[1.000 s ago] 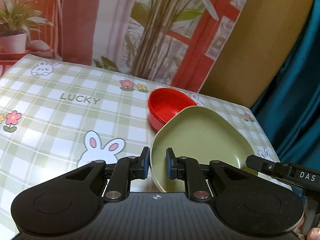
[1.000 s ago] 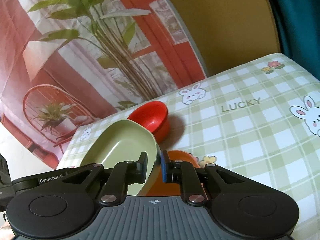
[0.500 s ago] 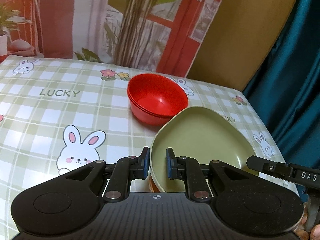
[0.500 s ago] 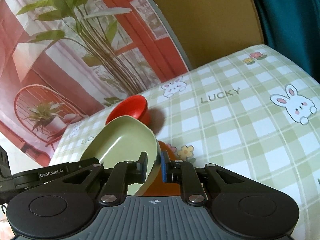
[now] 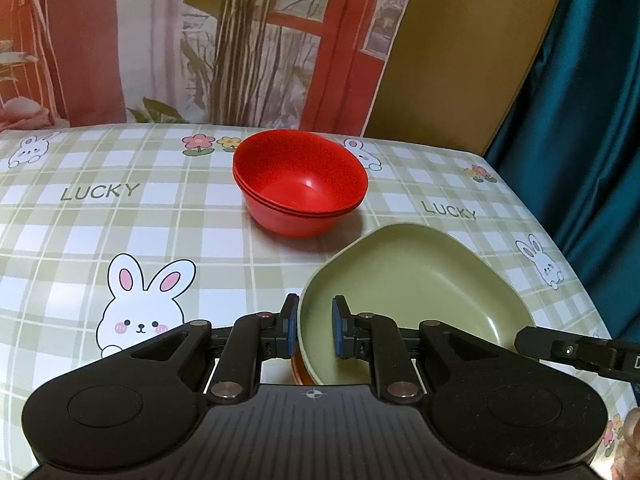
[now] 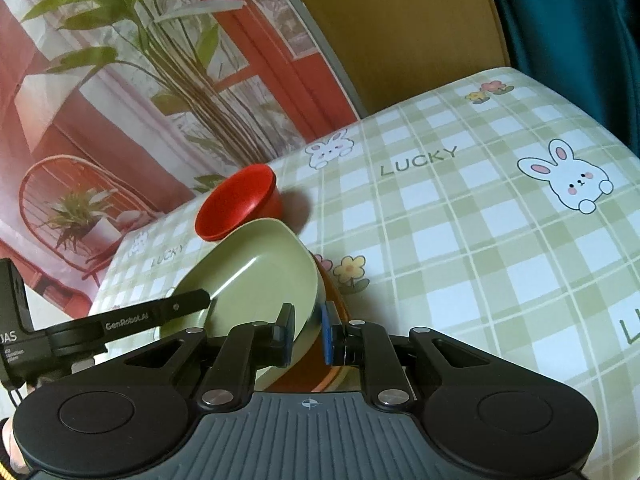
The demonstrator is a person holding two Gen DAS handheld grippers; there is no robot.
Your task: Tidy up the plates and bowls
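Observation:
A green rounded-triangle plate (image 5: 416, 284) lies on top of an orange plate (image 5: 299, 374), of which only a sliver shows. My left gripper (image 5: 314, 326) is shut on the green plate's near rim. My right gripper (image 6: 307, 330) is shut on the plates' rim at another side; in the right wrist view the green plate (image 6: 256, 276) lies over the orange plate (image 6: 332, 300). A stack of red bowls (image 5: 300, 184) stands upright on the table just beyond the plates; it also shows in the right wrist view (image 6: 236, 204).
The table (image 5: 120, 220) has a green checked cloth with rabbits and "LUCKY" print. A backdrop with painted plants hangs behind it. A teal curtain (image 5: 592, 120) hangs past the table's right edge. The other gripper's finger (image 5: 576, 350) shows at lower right.
Both grippers with the plates have moved over the table; the red bowls now sit farther from the green plate in the left view. Grips unchanged.

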